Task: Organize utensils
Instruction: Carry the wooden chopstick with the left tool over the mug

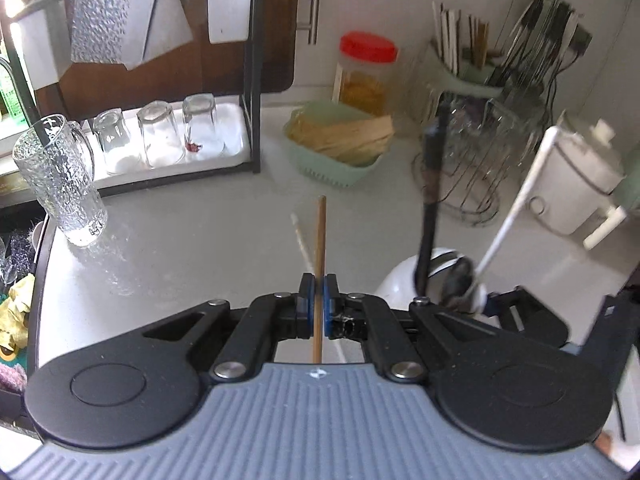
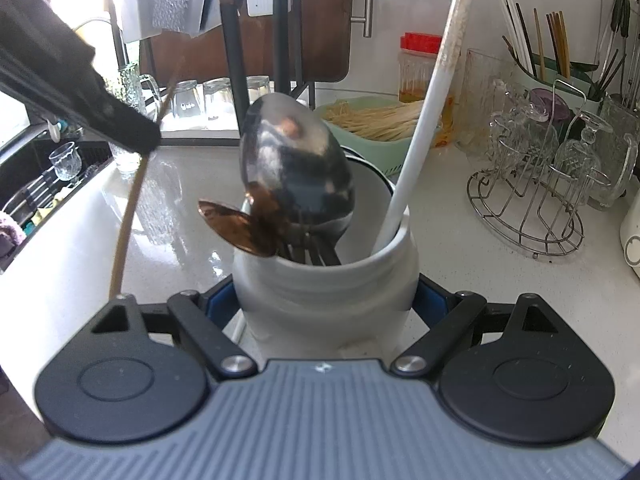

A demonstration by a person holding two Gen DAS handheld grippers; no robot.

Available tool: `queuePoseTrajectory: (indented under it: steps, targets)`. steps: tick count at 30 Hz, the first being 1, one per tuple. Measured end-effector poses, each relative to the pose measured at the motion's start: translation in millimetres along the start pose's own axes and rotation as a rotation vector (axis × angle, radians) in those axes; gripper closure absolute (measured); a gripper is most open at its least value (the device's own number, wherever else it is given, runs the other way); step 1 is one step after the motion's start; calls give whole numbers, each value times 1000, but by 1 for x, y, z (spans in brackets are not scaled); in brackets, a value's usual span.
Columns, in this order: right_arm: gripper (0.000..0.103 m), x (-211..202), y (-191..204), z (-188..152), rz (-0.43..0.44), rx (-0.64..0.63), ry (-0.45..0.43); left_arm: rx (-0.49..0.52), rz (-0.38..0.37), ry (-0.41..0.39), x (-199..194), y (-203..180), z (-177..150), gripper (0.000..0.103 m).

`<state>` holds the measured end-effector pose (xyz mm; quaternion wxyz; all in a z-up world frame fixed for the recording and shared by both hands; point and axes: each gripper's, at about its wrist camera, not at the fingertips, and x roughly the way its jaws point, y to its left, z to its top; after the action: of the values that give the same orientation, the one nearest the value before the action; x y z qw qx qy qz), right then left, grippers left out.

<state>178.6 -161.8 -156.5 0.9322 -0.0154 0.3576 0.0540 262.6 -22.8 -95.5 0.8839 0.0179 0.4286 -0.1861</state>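
Fingers (image 1: 308, 300) around one chopstick (image 1: 320, 240)

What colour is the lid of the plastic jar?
Red. The jar lid shows best in the left wrist view.

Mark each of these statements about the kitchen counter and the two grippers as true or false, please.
1. The left gripper is shut on a brown chopstick. True.
2. The right gripper is empty. False: it clasps the white jar on both sides.
3. A large spoon stands in the white jar. True.
4. The plastic jar at the back has a blue lid. False: the lid is red.
5. Drinking glasses stand upside down on the rack tray. True.
6. The green basket is empty. False: it holds pale wooden sticks.
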Motion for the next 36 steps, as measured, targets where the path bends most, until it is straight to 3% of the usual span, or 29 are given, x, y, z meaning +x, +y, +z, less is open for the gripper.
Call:
queuePoseTrajectory:
  steps: [12, 23, 36]
  targets:
    - [12, -5, 4, -5, 4, -4, -9, 1, -23, -98, -43, -12, -3, 99]
    - [12, -5, 4, -4, 4, -5, -11, 14, -41, -137, -65, -17, -3, 99]
    - [12, -5, 4, -4, 4, -5, -14, 69, -87, -210, -120, -31, 22, 99]
